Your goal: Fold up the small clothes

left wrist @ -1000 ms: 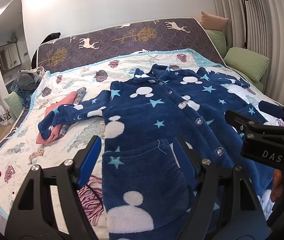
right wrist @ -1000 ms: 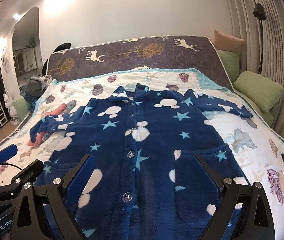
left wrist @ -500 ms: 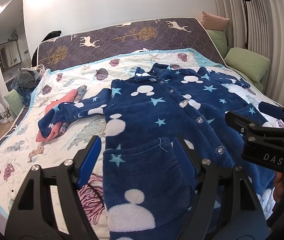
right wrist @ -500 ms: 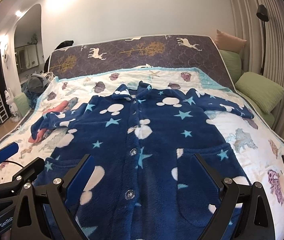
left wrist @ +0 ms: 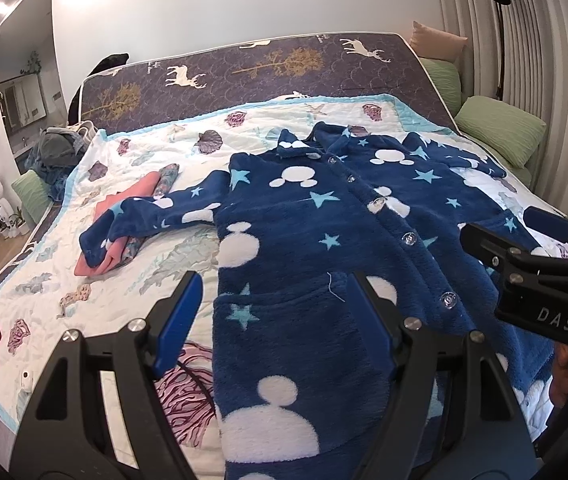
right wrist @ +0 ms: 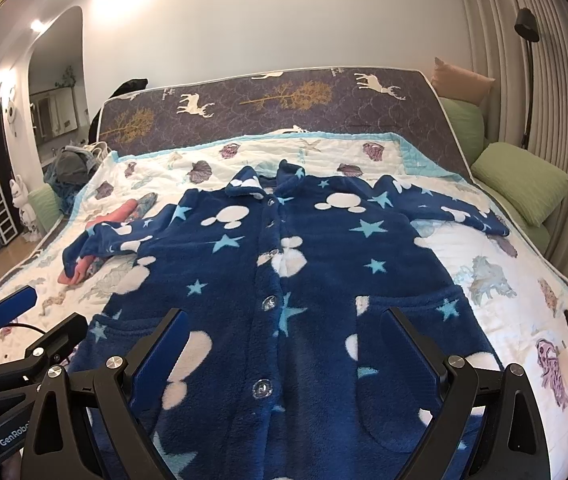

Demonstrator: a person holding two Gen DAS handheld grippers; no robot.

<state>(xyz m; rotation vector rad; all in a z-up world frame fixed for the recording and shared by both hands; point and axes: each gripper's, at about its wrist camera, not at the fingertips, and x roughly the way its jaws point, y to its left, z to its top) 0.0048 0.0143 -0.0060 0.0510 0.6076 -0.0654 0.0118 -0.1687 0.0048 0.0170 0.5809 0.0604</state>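
Bed (right wrist: 495,264) quilt under buttoned blue pajama top (right wrist: 295,280), flat as second ago; both views crept slightly. Left fingers (left wrist: 276,312), right fingers (right wrist: 295,356) spread, empty. Fold not yet begun.

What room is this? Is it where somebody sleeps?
Most likely a bedroom. There is a big bed with a quilt, green pillows beside it, and a blue pajama top spread flat on the quilt for folding.
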